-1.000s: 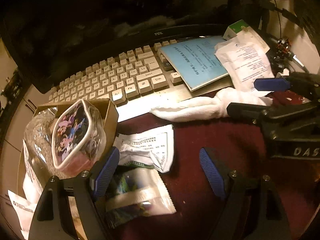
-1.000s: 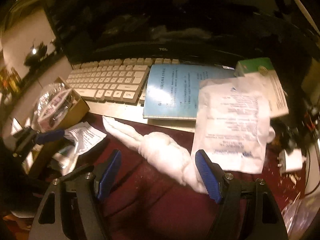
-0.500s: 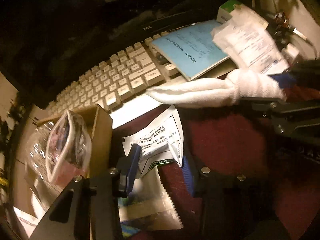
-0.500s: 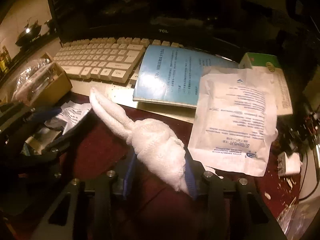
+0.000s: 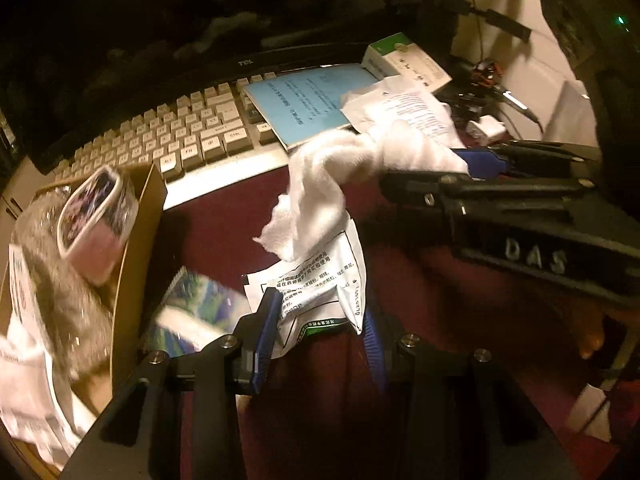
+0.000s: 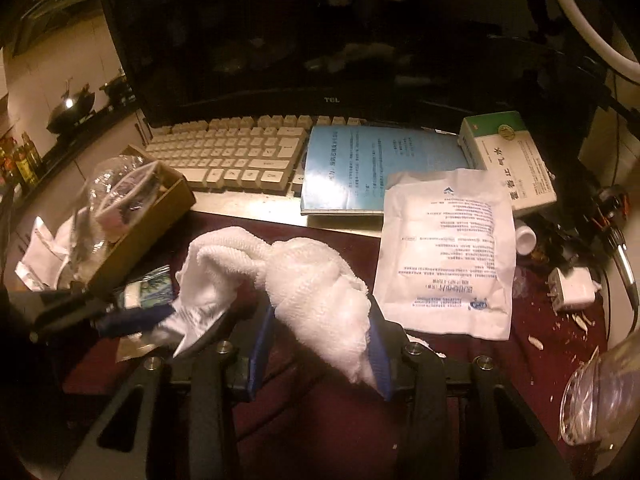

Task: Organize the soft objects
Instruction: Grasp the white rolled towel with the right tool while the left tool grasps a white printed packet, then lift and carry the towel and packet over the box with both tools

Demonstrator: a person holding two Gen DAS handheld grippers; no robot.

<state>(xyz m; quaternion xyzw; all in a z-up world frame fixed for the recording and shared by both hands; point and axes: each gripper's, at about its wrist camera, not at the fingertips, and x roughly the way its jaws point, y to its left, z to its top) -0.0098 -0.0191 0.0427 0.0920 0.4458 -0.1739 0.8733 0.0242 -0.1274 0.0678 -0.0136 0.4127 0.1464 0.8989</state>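
My left gripper [image 5: 320, 336] is shut on a small white printed sachet [image 5: 320, 292], held just above the dark red table [image 5: 400, 280]. My right gripper [image 6: 318, 344] is shut on a knotted white towel [image 6: 316, 288], lifted off the table. The towel's loose end [image 5: 312, 208] droops onto the top of the sachet. The right gripper [image 5: 452, 172] reaches in from the right in the left wrist view. From the left of the right wrist view, the left gripper [image 6: 136, 316] comes in with the sachet [image 6: 192, 320].
A cardboard box [image 5: 140, 240] at the left holds a cartoon pouch [image 5: 96, 216] and a plastic bag. A green-blue packet [image 5: 200, 308] lies beside it. Behind are a keyboard [image 6: 232, 156], a blue booklet [image 6: 360, 168], a large white packet [image 6: 444, 252], a medicine box [image 6: 508, 160] and a monitor.
Both grippers have gone from open to shut, the left on the sachet, the right on the towel. Both things are now lifted, and the towel's tail has swung over the sachet.
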